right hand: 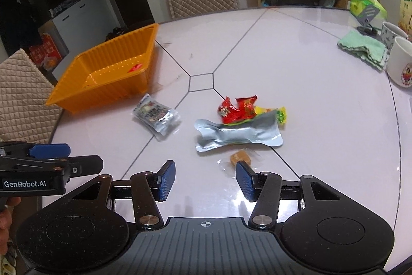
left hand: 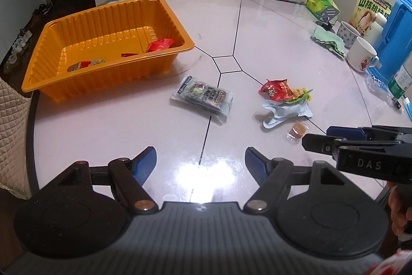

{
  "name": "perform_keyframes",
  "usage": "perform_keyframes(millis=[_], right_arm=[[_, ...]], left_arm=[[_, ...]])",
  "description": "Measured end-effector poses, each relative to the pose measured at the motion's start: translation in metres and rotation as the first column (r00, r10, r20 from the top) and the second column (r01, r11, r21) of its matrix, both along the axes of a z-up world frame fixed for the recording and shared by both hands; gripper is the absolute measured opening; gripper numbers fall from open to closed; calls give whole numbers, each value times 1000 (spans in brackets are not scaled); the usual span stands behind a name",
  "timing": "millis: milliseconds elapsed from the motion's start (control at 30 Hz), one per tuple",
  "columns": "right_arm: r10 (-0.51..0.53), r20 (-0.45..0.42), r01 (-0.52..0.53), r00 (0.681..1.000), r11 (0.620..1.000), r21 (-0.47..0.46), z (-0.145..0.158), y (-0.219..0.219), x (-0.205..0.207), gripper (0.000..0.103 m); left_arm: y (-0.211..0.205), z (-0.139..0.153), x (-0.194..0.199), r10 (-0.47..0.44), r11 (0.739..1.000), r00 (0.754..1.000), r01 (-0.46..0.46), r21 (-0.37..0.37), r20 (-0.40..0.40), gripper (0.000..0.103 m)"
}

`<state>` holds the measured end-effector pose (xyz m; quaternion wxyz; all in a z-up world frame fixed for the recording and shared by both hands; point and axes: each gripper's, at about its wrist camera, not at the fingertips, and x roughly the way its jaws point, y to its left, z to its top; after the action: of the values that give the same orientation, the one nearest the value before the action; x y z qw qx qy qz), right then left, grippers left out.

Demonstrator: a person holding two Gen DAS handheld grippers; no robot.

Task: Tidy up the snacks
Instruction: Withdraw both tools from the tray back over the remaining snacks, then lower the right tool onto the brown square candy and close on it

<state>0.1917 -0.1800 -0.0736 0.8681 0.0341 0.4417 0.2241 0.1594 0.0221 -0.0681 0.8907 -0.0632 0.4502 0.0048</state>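
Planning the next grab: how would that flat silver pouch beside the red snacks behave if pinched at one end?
The silver pouch looks crumpled and flat, so probably nearly empty, light and floppy; it would likely droop. Its glossy foil may slip between the pads. The red packets touch its far edge and might shift.

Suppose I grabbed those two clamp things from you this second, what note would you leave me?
Left gripper: open, empty, above bare table.
Right gripper: open, empty, close to the wrapped brown candy.
Done: three small snacks already lie in the orange tray.
Left on the table: grey printed packet, red packets, yellow-green packet, crumpled silver pouch and the candy.
Next, probably: pick up the candy and drop it in the tray.
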Motion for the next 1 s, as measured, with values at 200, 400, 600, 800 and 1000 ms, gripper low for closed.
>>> perform_keyframes(millis=[200, 400, 600, 800, 1000], right_arm=[[16, 8, -16, 1000, 1000, -23, -13, -7, 12, 53], [40, -12, -40, 999, 998, -40, -24, -8, 25, 52], [-10, -114, 12, 993, 1000, 22, -35, -12, 34, 52], [-54, -154, 62, 987, 997, 49, -40, -14, 45, 52], [-69, -142, 71, 988, 997, 13, -41, -2, 54, 52]], left_arm=[[-6, -7, 13, -1, 1000, 1000, 1, 15, -1, 74], [-6, -14, 25, 8, 1000, 1000, -8, 18, -14, 74], [-4, -18, 32, 13, 1000, 1000, -13, 19, -27, 74], [-1, -20, 38, 15, 1000, 999, -15, 20, -34, 74], [1, -21, 40, 17, 1000, 999, -16, 21, -35, 74]])
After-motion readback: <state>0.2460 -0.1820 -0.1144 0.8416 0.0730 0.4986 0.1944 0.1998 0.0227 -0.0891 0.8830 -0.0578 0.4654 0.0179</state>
